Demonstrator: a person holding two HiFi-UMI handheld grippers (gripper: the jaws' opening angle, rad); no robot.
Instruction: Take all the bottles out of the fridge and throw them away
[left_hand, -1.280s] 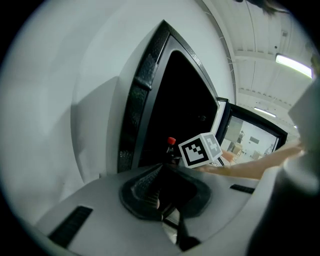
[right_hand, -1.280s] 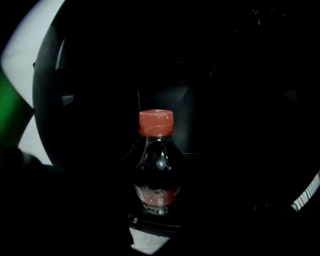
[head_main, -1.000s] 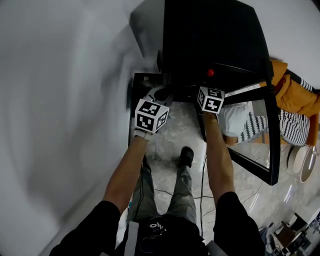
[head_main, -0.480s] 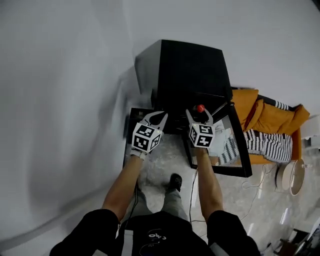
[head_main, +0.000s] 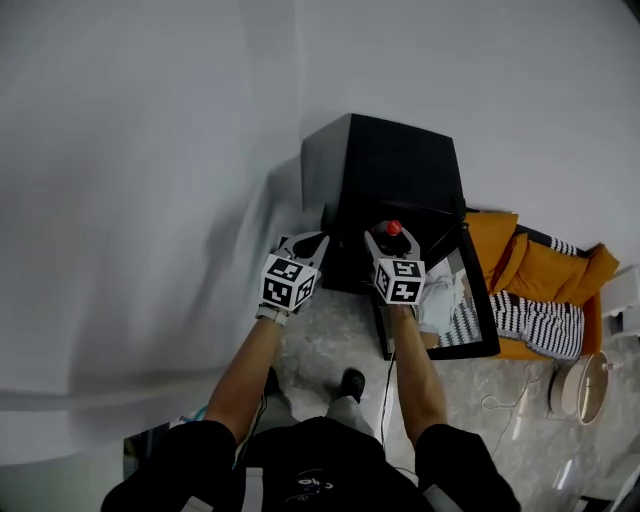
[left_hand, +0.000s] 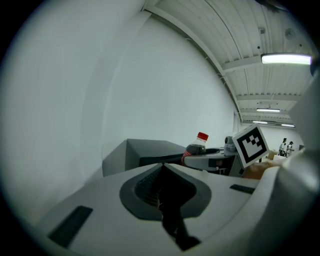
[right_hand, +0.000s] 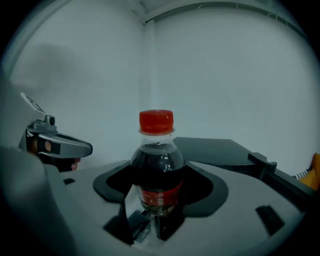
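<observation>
Red-capped and holding a dark drink, the bottle (right_hand: 157, 165) stands upright in the right gripper (right_hand: 159, 187), whose 2 jaws are clenched on its body at the red label. In the head view that bottle (head_main: 393, 228) shows only as a red cap at the tip of the right gripper (head_main: 388, 238), held in the air over the front edge of the black fridge (head_main: 390, 180), outside it.

The left gripper (left_hand: 162, 167) has its jaws closed tip to tip, with only the dark hollow between them and nothing grasped. Seen from above, the left gripper (head_main: 303, 243) hangs just beside the right one, near the fridge's left front corner, and the 2 marker cubes sit level with each other. From the left gripper view the bottle (left_hand: 196, 145) and the right gripper's marker cube (left_hand: 250, 145) appear to its right, with the fridge (left_hand: 150, 152) behind them.

The fridge door (head_main: 482, 295) stands swung open on the right, its glass pane facing up. Past it lie an orange cushion (head_main: 545, 265) and a striped cloth (head_main: 530, 318). Below the arms are a pale stone floor (head_main: 320, 350), 1 dark shoe (head_main: 350, 381) and a thin cable (head_main: 386, 385). A plain white wall (head_main: 150, 150) fills the left side.
</observation>
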